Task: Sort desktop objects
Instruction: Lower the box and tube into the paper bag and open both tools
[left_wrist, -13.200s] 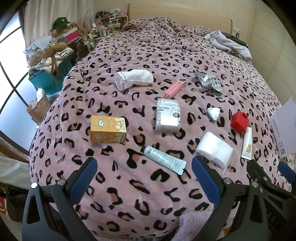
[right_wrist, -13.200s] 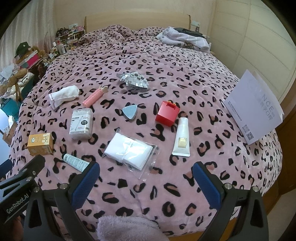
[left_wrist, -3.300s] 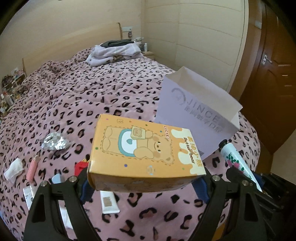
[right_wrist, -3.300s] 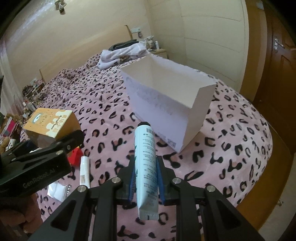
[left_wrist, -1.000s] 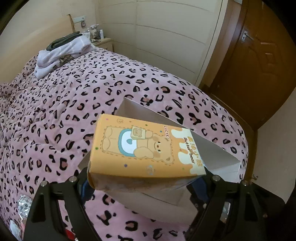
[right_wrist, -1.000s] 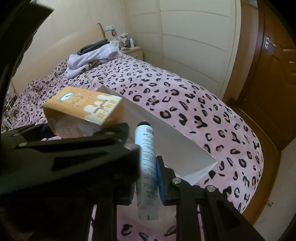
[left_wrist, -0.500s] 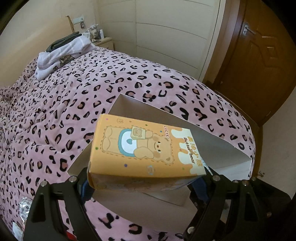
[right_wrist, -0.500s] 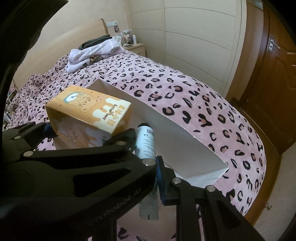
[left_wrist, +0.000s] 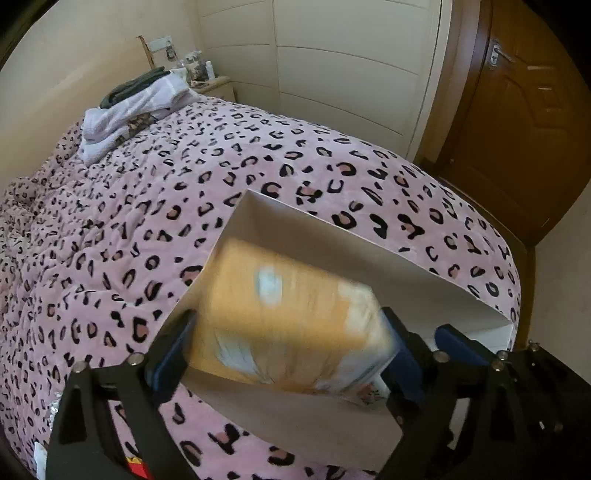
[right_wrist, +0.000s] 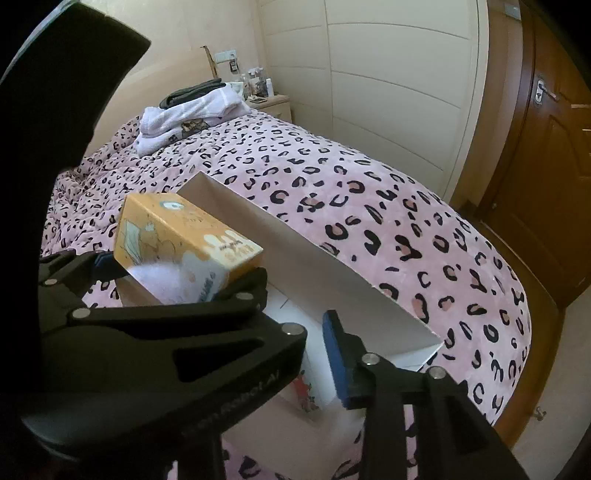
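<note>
An orange bear-print box (left_wrist: 291, 314) sits blurred between the fingers of my left gripper (left_wrist: 288, 321), right over the mouth of the open white paper bag (left_wrist: 332, 221). The jaws are opening and the pads stand clear of the box's sides. In the right wrist view the box (right_wrist: 177, 236) tilts above the bag (right_wrist: 332, 266). My right gripper (right_wrist: 303, 332) hangs over the same bag with its jaws opening. Its left finger is hidden behind the left gripper's black body (right_wrist: 147, 350). The white flower-print tube (right_wrist: 306, 391) lies low inside the bag, free of the pads.
The bag stands on a pink leopard-print blanket (left_wrist: 110, 221) near the bed's right edge. Folded clothes (left_wrist: 129, 107) lie at the bed's head by a bedside table. A brown wooden door (left_wrist: 524, 110) is to the right. A red item (left_wrist: 138, 469) peeks in at the bottom left.
The left jaws have spread and the orange box has slipped from its held place, blurring downward towards the bag. The right jaws have parted and the tube has dropped into the bag.
</note>
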